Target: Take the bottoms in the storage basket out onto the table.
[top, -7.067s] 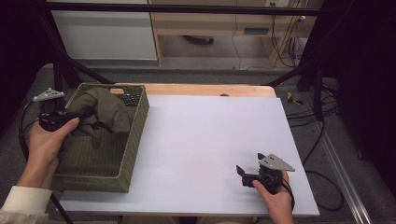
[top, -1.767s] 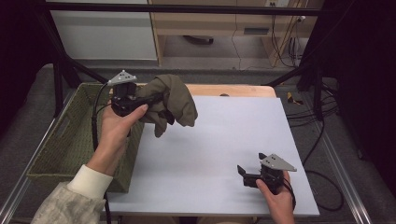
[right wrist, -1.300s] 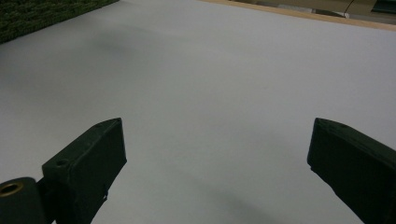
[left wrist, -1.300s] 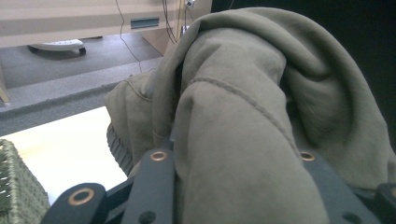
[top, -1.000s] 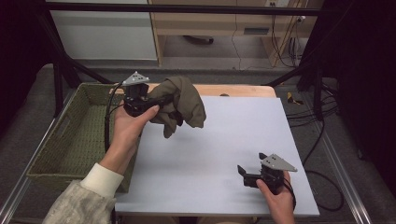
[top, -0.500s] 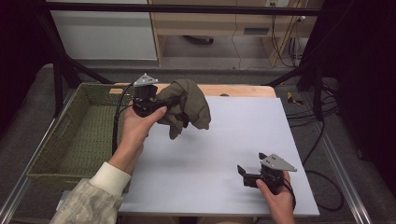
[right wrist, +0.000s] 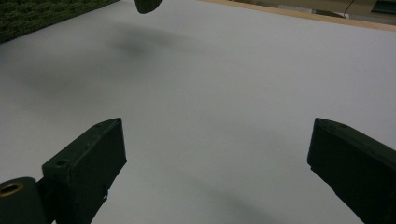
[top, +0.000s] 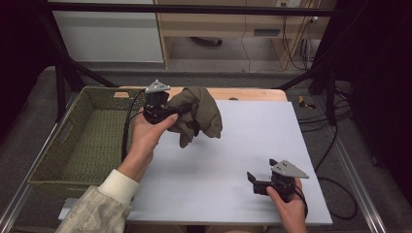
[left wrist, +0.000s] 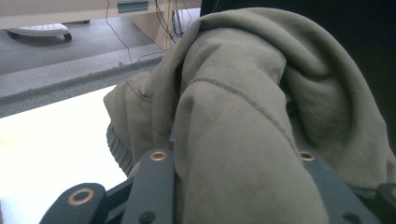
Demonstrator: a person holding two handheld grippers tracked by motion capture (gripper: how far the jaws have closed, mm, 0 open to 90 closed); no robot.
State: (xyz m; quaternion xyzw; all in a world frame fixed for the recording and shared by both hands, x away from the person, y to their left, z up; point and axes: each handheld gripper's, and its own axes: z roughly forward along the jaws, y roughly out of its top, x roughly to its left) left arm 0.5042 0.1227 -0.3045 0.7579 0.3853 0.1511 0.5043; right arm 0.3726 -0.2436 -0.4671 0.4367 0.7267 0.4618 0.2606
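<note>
A bunched olive-green garment hangs in the air over the far left part of the white table, with my left gripper shut on it. In the left gripper view the cloth bulges between the two black jaws and hides their tips. A ribbed cuff dangles at its lower left. My right gripper rests near the table's front right edge, held by a hand, open with nothing between its fingers. The lowest tip of the garment and its shadow show in the right gripper view.
A green woven basket stands at the table's left side, past the edge. A wooden strip runs along the table's far edge. Black frame bars and cables lie around the table on the floor.
My left gripper has carried the garment out of the basket, rightward over the table and a little lower. The right gripper has stayed in place.
</note>
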